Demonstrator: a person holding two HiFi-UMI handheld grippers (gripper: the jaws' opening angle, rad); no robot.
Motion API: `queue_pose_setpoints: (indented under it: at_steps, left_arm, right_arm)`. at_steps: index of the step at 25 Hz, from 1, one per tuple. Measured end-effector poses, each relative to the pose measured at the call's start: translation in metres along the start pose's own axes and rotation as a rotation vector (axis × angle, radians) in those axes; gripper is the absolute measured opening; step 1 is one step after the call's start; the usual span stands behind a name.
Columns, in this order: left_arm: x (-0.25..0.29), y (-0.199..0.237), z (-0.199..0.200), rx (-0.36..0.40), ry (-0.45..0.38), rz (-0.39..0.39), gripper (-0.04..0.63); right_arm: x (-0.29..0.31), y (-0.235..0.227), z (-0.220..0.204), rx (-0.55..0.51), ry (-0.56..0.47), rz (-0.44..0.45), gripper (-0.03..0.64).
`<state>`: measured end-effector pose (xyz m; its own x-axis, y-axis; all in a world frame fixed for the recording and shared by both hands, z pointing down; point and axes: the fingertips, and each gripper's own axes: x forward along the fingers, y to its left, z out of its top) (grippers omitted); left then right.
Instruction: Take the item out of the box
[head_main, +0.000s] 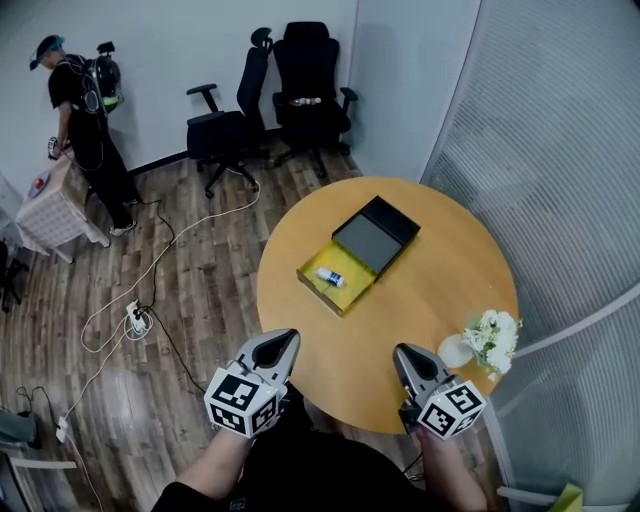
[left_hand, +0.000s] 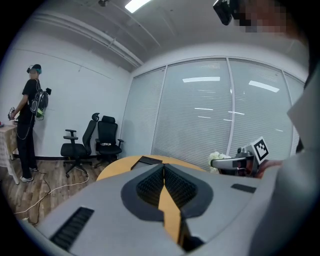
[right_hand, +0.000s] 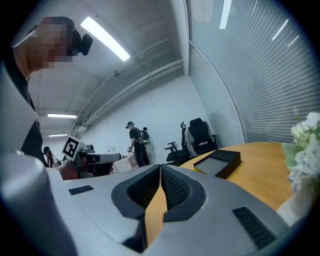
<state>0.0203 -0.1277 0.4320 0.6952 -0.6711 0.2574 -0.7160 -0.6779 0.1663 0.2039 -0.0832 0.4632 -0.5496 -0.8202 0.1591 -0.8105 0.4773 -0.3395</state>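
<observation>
A person holds the left hand-held gripper (head_main: 287, 340) and the right hand-held gripper (head_main: 404, 353) at the near edge of a round wooden counter (head_main: 440, 290), each with its jaws pressed together and nothing between them; ahead of the pair, well apart from either, an open yellow box (head_main: 345, 297) sits mid-counter with its black lid (head_main: 378, 235) resting across its far side; the item, a small white-and-blue tube (head_main: 330, 277), lies inside the box, ahead of and between the two grippers; a white vase of flowers (head_main: 492, 338) stands near the right hand-held gripper, on its right; far beyond, office chairs (head_main: 270, 100) and a second person (head_main: 85, 130) stand by a wall
</observation>
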Motion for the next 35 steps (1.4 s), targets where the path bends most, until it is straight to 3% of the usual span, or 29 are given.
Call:
queue_pose_setpoints:
  at_steps: [8,14,19,24,35]
  left_arm:
    - [0.038,0.076,0.012,-0.04,0.024,-0.047,0.014]
    - [0.067,0.097,0.018,-0.035,0.049,-0.13,0.014]
    - [0.092,0.087,0.023,-0.031,0.059,-0.172,0.014]
    - [0.101,0.062,0.028,-0.023,0.059,-0.167,0.014]
    - [0.088,0.024,0.032,0.022,0.057,-0.068,0.014]
  right_arm:
    - [0.091,-0.002,0.012,0.009,0.047,-0.01,0.038]
    - [0.115,-0.009,0.024,0.003,0.048,-0.067,0.038]
    - [0.112,-0.022,0.024,0.001,0.063,-0.099,0.038]
    - [0.095,-0.045,0.025,-0.012,0.07,-0.102,0.038]
    - [0.084,-0.066,0.042,-0.113,0.091,0.005,0.04]
